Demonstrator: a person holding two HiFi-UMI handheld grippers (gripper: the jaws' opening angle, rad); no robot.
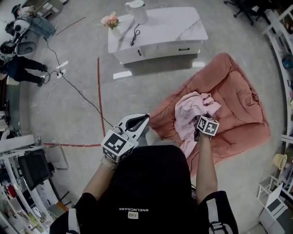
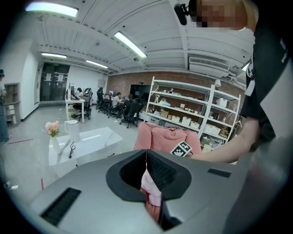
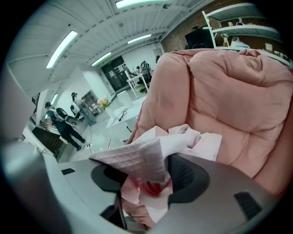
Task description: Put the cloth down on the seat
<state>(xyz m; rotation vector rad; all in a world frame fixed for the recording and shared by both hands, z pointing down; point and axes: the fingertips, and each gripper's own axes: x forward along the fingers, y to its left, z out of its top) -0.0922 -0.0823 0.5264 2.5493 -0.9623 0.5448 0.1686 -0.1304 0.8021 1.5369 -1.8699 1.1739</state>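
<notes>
A salmon-pink padded seat point(image 1: 238, 100) lies spread on the floor to my right. A crumpled light pink cloth point(image 1: 190, 109) rests on its near left part, with one end trailing toward me. My right gripper point(image 1: 200, 118) is at the cloth's near edge. In the right gripper view its jaws point(image 3: 149, 176) stand wide open, and the cloth point(image 3: 137, 155) lies loosely over and between them, in front of the seat point(image 3: 229, 91). My left gripper point(image 1: 146, 117) hovers just off the seat's left edge, tips together point(image 2: 146, 155). A pink strip shows in the hollow behind the tips.
A white low table point(image 1: 155, 34) with a flower vase point(image 1: 112, 22) and a white jug point(image 1: 136, 10) stands beyond the seat. A black cable point(image 1: 78, 91) and a red tape line point(image 1: 99, 96) cross the floor. Shelving point(image 1: 279, 36) lines the right, and a person point(image 1: 18, 68) is at far left.
</notes>
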